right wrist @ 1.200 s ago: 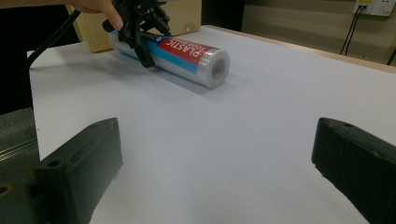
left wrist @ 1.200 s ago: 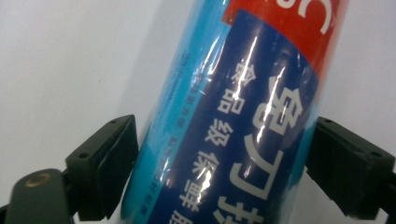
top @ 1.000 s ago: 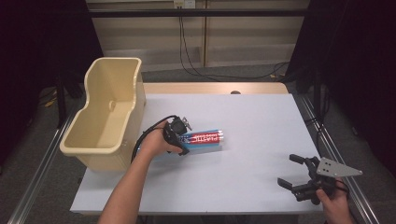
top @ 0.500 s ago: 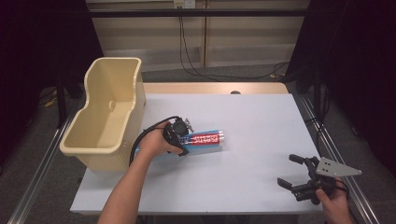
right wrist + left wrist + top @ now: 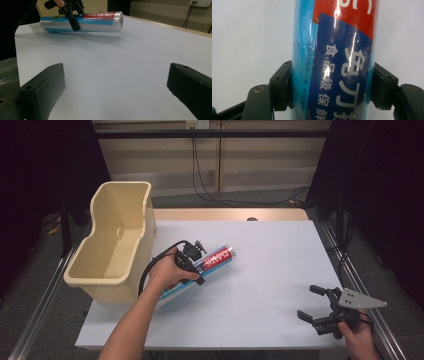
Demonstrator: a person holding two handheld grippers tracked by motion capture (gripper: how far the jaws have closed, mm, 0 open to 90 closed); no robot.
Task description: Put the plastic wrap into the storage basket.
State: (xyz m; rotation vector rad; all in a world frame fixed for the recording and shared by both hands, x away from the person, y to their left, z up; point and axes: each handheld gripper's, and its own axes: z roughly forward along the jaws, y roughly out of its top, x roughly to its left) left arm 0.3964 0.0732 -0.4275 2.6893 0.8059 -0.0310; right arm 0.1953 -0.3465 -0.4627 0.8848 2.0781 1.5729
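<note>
A roll of plastic wrap (image 5: 216,258) with a blue and red label lies slanted on the white table (image 5: 270,270), left of the middle. My left gripper (image 5: 193,265) has just been closing and is now shut across its middle. In the left gripper view both pads (image 5: 283,85) press on the sides of the roll (image 5: 332,62). My right gripper (image 5: 308,301) stands open near the table's front right corner with nothing between its jaws. The right gripper view looks between its own open fingertips (image 5: 115,82) at the roll (image 5: 100,20) and the left gripper (image 5: 72,15) farther off.
A tall beige plastic bin (image 5: 120,205) stands at the table's left edge, close to the roll's near end. Metal rails run along both sides of the table. Cables hang down the wall behind.
The left gripper's jaws have closed on the roll. The roll now sits more slanted, with its red end a little farther from me. The right gripper has not moved.
</note>
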